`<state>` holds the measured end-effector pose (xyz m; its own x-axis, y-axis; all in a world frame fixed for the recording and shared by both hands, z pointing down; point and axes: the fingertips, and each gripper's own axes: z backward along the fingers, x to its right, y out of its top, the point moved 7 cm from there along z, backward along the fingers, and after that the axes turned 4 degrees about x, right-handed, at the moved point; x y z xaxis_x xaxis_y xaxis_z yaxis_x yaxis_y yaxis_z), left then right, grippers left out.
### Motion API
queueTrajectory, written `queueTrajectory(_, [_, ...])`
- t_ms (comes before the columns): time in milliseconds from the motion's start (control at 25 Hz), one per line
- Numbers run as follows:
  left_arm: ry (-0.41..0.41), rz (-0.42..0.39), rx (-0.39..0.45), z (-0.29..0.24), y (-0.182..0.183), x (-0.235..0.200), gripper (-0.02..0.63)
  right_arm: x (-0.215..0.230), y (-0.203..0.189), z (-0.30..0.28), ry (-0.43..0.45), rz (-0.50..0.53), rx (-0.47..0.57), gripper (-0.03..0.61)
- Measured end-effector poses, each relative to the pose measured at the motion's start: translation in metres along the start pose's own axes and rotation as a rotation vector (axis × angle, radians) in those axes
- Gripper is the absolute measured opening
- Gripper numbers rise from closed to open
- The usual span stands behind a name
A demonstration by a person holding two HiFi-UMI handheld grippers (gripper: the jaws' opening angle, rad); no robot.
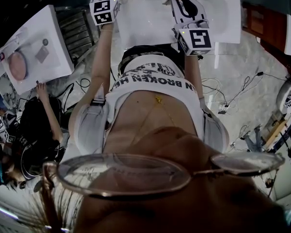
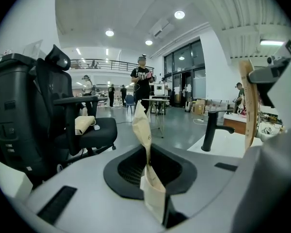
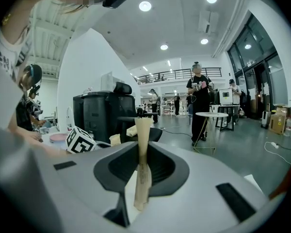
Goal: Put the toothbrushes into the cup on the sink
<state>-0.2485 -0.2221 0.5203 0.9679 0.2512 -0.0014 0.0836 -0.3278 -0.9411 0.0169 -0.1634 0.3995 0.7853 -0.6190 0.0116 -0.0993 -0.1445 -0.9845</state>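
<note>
Two toothbrushes are in hand and neither is in the cup yet, so I judge this the carry-in step, just ahead of placing. At the left, the left claw (image 2: pixel 150 181) is pinched narrow on the left toothbrush (image 2: pixel 141 130), a beige paper-wrapped one that stands up and leans slightly left. To its right in the left gripper view lie the white sink (image 2: pixel 235 143) and its black tap (image 2: pixel 211 130). The right claw (image 3: pixel 140 181) is likewise closed on the right toothbrush (image 3: pixel 142 140), held near upright (its wrapper reaches below the jaws). The cup I cannot find in any view, so the next move calls for bringing it into sight, then lowering one brush end-first over its mouth before easing the grip.

Around: a black office chair (image 2: pixel 82 130) fills the left of the left gripper view. In the head view a second table (image 1: pixel 56 42) with a pink dish (image 1: pixel 18 64) sits upper left, and cables (image 1: pixel 233 89) trail over the floor at the right. The tap stands near the path and the two claws ride close together, so a knock there seems the likeliest snag.
</note>
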Motion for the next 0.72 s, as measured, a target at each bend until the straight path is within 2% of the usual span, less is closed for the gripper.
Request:
queueTrajectory(240, [0.018,0.008,0.010,0.001,0.000,-0.002,0.052,-0.001,0.001,0.000,0.010,0.003,-0.004,0.061])
queueTrajectory(320, [0.033,0.012,0.003,0.003,0.000,-0.004,0.146,0.000,0.001,-0.001,0.013,0.003,-0.003,0.061])
queueTrajectory(360, [0.041,0.013,0.002,0.004,0.001,-0.005,0.168,0.000,0.000,-0.001,0.015,0.002,-0.002,0.061])
queueTrajectory(720, [0.056,0.048,0.002,0.018,-0.002,-0.008,0.187,0.005,-0.001,-0.007,0.023,0.003,0.002,0.061])
